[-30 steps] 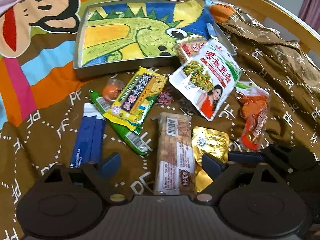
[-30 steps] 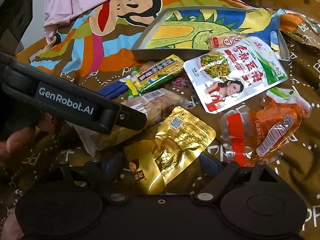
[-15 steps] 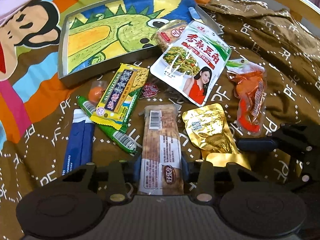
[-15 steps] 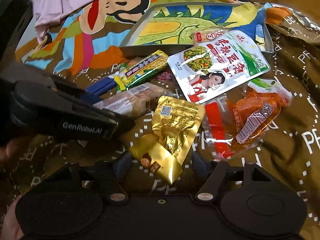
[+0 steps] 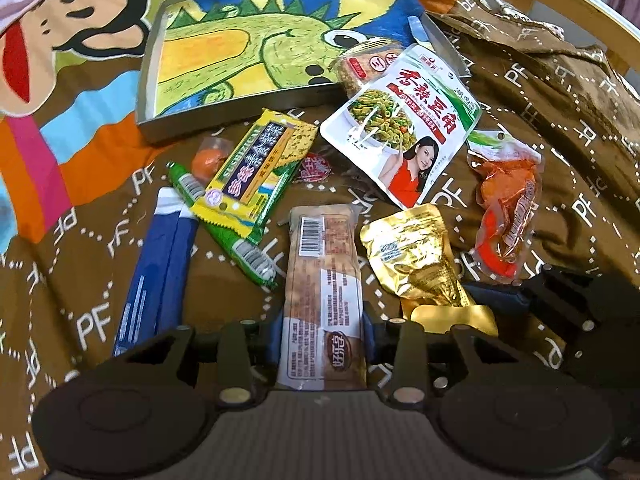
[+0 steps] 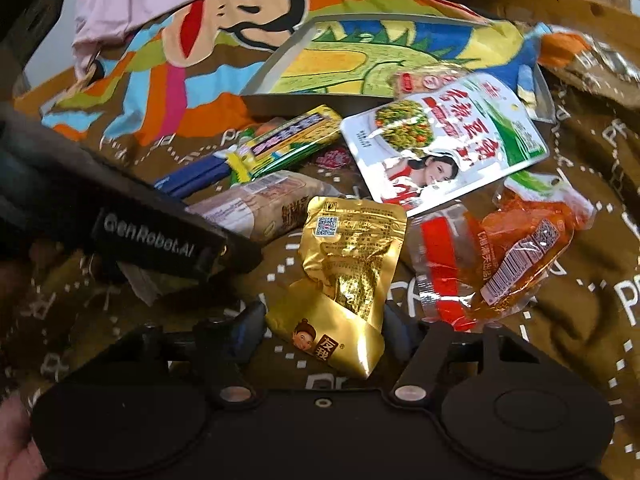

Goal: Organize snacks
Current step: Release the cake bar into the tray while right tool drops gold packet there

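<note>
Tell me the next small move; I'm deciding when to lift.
Probably lift the brown bar toward the tray: the left gripper is shut on it. The right gripper is closing around the gold pouch.

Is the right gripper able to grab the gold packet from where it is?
Probably yes. The gold packet lies on top of the cloth with its near end already between the right gripper's closing jaws. Nothing covers it; the orange packet sits beside it.
</note>
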{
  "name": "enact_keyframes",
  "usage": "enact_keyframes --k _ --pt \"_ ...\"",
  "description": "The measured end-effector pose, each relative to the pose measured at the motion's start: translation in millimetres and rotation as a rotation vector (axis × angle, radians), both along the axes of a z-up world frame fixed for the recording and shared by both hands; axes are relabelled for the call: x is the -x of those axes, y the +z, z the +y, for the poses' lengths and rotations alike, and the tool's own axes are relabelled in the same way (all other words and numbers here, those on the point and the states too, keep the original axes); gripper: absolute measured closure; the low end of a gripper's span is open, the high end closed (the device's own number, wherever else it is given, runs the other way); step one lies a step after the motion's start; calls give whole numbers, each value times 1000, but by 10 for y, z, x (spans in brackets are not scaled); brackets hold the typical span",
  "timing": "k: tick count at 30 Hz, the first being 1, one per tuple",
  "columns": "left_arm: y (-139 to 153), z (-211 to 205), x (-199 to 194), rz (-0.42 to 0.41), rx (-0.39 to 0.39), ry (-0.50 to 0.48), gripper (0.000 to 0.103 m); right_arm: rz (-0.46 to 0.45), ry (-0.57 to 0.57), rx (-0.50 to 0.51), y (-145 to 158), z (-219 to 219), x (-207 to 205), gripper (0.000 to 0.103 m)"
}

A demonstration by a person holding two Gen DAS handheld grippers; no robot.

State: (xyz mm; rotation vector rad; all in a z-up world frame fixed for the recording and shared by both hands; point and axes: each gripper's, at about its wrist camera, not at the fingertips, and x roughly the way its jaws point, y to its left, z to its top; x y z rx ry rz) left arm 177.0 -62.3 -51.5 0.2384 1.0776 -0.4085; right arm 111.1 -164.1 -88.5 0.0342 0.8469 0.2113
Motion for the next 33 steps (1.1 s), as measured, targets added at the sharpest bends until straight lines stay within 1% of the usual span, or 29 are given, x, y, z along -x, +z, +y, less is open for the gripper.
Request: enact_keyframes --k 3,8,12,18,21,23,25,30,33 --pt "36 37 55 9 9 21 63 -28 37 71 3 92 72 43" --pt "90 106 151 16 21 52 63 -108 93 198 32 219 178 43" --pt "161 149 214 1 40 74 63 -168 107 258 74 253 235 43" --pt "313 154 229 -57 101 112 63 -246 67 260 250 141 270 43" --pt "397 118 201 -106 135 137 63 -293 45 252 394 47 229 43" --pt "462 81 134 -138 151 162 63 -319 29 231 515 -34 155 43" --pt "516 47 27 -155 165 191 63 -354 30 243 603 -99 74 43" --pt "617 -65 -354 -212 199 252 63 -406 -3 248 734 -405 -364 43" --pt "639 -132 -639 -242 230 291 63 -432 -35 233 756 -636 -692 43"
